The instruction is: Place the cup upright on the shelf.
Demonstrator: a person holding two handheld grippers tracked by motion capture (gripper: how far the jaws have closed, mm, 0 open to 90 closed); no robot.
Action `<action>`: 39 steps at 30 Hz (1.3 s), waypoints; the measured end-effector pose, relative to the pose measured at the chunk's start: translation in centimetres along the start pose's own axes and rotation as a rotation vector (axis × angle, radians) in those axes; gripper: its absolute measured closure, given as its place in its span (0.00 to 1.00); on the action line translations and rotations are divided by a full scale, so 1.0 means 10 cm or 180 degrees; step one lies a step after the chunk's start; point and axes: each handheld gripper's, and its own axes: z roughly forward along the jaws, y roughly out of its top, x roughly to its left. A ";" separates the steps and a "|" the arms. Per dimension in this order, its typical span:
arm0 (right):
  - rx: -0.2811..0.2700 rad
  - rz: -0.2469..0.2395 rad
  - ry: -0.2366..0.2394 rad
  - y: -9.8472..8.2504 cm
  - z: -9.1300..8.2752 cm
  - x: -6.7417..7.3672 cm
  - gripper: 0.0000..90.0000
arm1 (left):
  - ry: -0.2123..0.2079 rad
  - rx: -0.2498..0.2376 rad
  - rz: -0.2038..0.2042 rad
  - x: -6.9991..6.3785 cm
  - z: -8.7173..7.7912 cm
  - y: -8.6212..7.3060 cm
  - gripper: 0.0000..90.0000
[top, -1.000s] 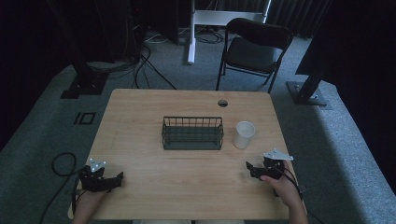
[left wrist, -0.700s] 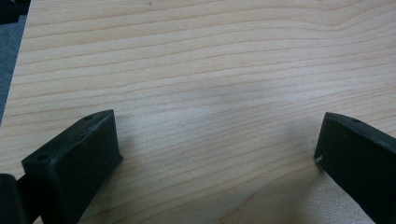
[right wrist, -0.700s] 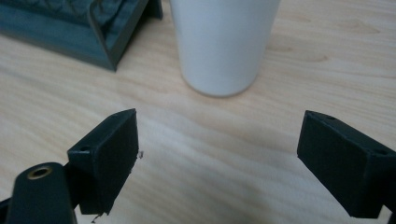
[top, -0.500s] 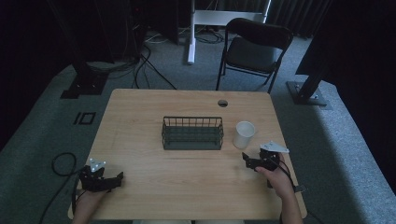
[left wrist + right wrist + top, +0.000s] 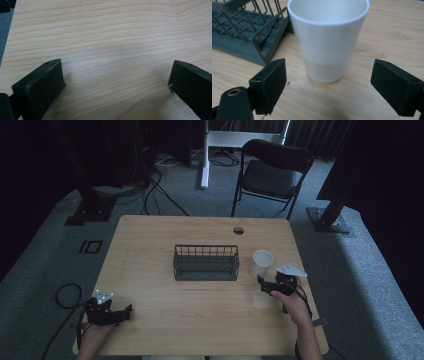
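Note:
A white cup [image 5: 261, 263] stands upright on the wooden table [image 5: 150, 245], just right of a dark wire basket [image 5: 205, 262]. My right gripper [image 5: 261, 286] is open and sits just in front of the cup, pointing at it. In the right gripper view the cup [image 5: 328, 37] stands a short way beyond the two spread jaws of the right gripper [image 5: 332, 85], with the basket [image 5: 249, 30] at the left. My left gripper [image 5: 127, 312] rests near the table's front left corner. The left gripper [image 5: 115, 82] is open over bare wood in its own view.
A cable hole [image 5: 238, 230] lies near the table's far edge. A black folding chair [image 5: 272, 172] stands behind the table. Black stand bases [image 5: 90, 212] and cables lie on the grey floor at the left, and another base [image 5: 327, 220] at the right.
My right gripper has moved forward and slightly left toward the cup. The left gripper has stayed in place.

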 end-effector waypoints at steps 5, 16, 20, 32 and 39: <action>-0.0045 0.0044 -0.0040 0.05 0.04 0.00 0.14 | -0.0001 -0.0001 -0.0001 0.00 0.00 0.00 0.00; -0.0130 0.0001 -0.0108 0.19 0.16 0.01 0.14 | -0.0001 -0.0001 -0.0001 0.00 0.00 0.00 0.00; -0.0165 0.0051 -0.0109 0.22 0.20 0.01 0.14 | -0.0001 -0.0002 -0.0001 0.00 0.00 0.00 0.00; -0.0298 0.0094 -0.0090 0.32 0.27 0.06 0.14 | -0.0001 -0.0002 -0.0001 0.00 0.00 0.00 0.00; -0.0291 0.0166 -0.0110 0.34 0.31 0.08 0.15 | -0.0001 -0.0001 -0.0001 0.00 0.00 0.00 0.00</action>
